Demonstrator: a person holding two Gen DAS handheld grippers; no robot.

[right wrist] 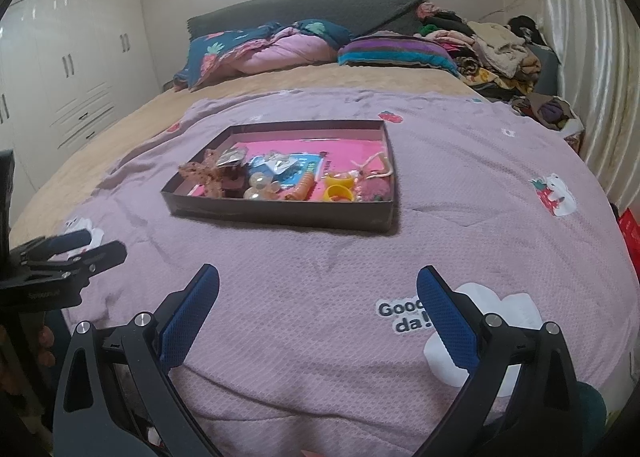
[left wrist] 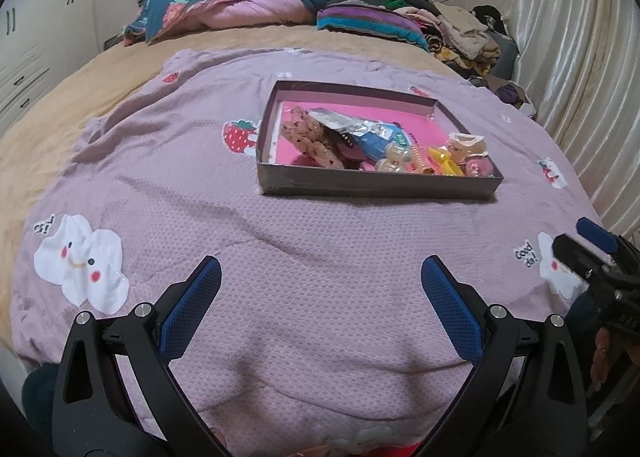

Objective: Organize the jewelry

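- Two grippers are in play: the left gripper [left wrist: 320, 297] and the right gripper [right wrist: 318, 305] both have their blue pads spread wide apart, and nothing is between them. Both hang low over the lilac quilt with white clouds and strawberries [left wrist: 280, 257], well back from the box.
- All the small things sit in the shallow dark cardboard box with a pink floor [right wrist: 280, 217], which lies flat on the quilt in the middle of the bed.
- Near one end of the box lie two yellow plastic rings [right wrist: 340, 187]. They look hard, light and a bit slippery, so I would pinch one across its rim.
- Next to them is an orange springy coil hair tie [right wrist: 304, 187] (it will likely stretch and wobble). Grab it around the middle.
- At the other end is a brown spotted fabric bow [right wrist: 202, 173]. It looks soft and squashy, easy to pinch anywhere.
- Some clear round beads [right wrist: 260, 187] may roll away, so squeeze gently.
- One thin cream cord [right wrist: 376, 167] lies by the far corner. It is floppy, so lift it slowly.
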